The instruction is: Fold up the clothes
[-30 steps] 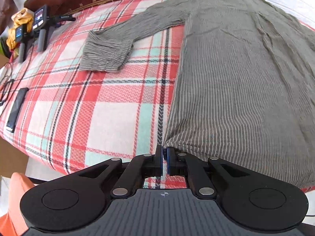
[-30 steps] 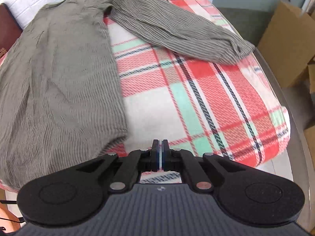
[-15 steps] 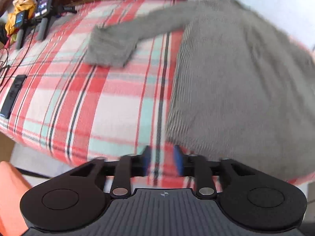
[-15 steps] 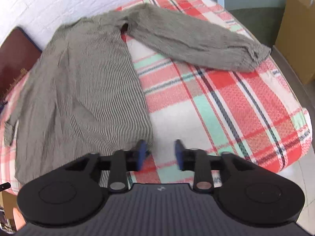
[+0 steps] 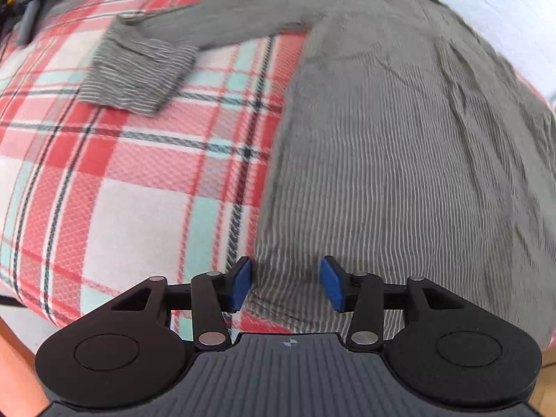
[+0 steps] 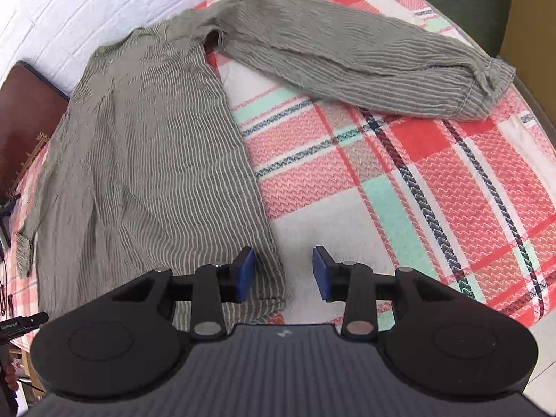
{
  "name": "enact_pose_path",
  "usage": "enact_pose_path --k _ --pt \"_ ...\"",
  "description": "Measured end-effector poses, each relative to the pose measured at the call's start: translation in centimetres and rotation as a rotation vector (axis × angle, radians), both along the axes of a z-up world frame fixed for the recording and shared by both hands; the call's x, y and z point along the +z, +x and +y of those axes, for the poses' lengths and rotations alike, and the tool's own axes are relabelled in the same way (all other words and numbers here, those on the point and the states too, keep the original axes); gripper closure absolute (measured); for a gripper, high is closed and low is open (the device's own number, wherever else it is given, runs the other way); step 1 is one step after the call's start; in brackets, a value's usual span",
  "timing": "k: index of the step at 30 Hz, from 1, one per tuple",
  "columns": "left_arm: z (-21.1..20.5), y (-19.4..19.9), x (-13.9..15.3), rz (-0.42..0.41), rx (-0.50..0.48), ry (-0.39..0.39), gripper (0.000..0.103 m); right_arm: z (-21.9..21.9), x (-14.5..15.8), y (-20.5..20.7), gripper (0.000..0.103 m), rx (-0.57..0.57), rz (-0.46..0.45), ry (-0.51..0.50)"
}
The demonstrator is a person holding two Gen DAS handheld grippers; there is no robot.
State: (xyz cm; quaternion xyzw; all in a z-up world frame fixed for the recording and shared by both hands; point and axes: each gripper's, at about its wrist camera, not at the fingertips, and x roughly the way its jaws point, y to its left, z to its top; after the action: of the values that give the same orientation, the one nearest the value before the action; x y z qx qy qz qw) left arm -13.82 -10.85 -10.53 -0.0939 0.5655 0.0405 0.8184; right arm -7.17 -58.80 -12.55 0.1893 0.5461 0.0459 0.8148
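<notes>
The left gripper (image 5: pixel 285 283) hangs low over the near hem of a grey striped shirt (image 5: pixel 399 160), its jaws wide apart with nothing between them but the cloth lying beneath. The blue pad (image 5: pixel 240 285) on the left jaw sits just at the shirt's left edge, where the fabric meets the plaid blanket (image 5: pixel 114 187); the other pad is over the fabric. Ahead and to the left of these jaws, the shirt's left sleeve (image 5: pixel 139 69) reaches out across the blanket, its cuff folded back on itself. This view is blurred, so finer detail cannot be told.

The right gripper (image 6: pixel 283 272) has its jaws wide as well, holding nothing. They straddle the shirt's right lower corner: the left jaw over the striped fabric, the right jaw over bare blanket. Ahead of these jaws and to the right, the right sleeve (image 6: pixel 365 66) lies stretched over the plaid, its gathered cuff near the blanket's far right edge. The shirt body lies flat, spreading ahead and to the left of the jaws.
</notes>
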Motion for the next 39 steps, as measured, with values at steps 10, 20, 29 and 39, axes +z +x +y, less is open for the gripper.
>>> enact_pose_path --k 10,20,29,39 --pt "-1.3 0.1 -0.6 0.033 -0.058 0.034 0.103 1.0 1.0 -0.9 0.1 0.072 0.008 0.051" --pt "-0.8 -0.8 -0.3 0.037 -0.072 0.1 0.103 0.0 0.9 -1.6 0.101 0.088 0.028 -0.098" --pt "0.4 -2.4 1.8 0.02 -0.069 0.152 0.059 -1.7 3.0 -3.5 0.098 0.004 -0.005 -0.102" --pt "-0.8 4.0 3.1 -0.105 -0.14 0.156 0.035 3.2 6.3 0.3 0.082 0.085 -0.129 -0.086"
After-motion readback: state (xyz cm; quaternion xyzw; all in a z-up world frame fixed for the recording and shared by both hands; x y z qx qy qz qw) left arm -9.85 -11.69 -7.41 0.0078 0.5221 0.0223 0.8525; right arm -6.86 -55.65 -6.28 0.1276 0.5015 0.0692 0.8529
